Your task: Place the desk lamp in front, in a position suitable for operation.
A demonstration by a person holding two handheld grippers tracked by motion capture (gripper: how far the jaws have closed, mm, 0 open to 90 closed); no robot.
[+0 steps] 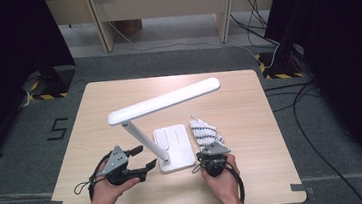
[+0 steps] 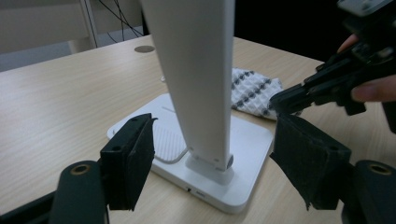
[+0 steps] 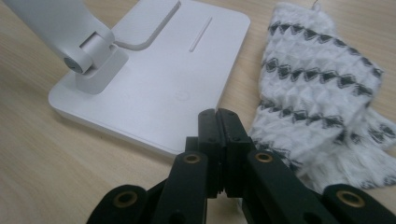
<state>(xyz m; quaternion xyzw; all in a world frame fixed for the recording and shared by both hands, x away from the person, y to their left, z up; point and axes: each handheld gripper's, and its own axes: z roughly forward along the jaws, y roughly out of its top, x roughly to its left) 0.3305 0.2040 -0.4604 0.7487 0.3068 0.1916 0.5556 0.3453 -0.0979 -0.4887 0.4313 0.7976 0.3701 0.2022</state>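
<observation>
High view, left to right. The left gripper [image 1: 145,156] is held low over the near left part of the wooden table [image 1: 94,110], its jaws spread wide and empty, pointing toward the slanted stem [image 1: 145,140] of a white desk lamp [image 1: 169,100]. The lamp's flat rectangular base [image 1: 175,142] rests on the table just right of that gripper; the long light bar extends up and to the right above it. Just right of the base lies a crumpled white cloth with black zigzag bands [image 1: 203,131], resting on the table. The right gripper [image 1: 205,156] sits at the near right corner of the base, beside the near end of the cloth.

Left gripper view. The two padded jaws stand well apart on either side of the lamp stem [image 2: 198,84], without touching it (the stem's hinge meets the base [image 2: 243,140] between and beyond them). The patterned cloth [image 2: 252,91] shows behind the stem, and the right gripper [image 2: 280,100] comes in from the right, its tips near the cloth's edge.

Right gripper view. The jaws are pressed together with nothing between them, their tips [image 3: 219,116] over the near edge of the lamp base [image 3: 154,84], close to its power symbol. The cloth [image 3: 322,93] lies immediately right of the jaws, touching the base's edge or nearly so; which of the two cannot be told.
</observation>
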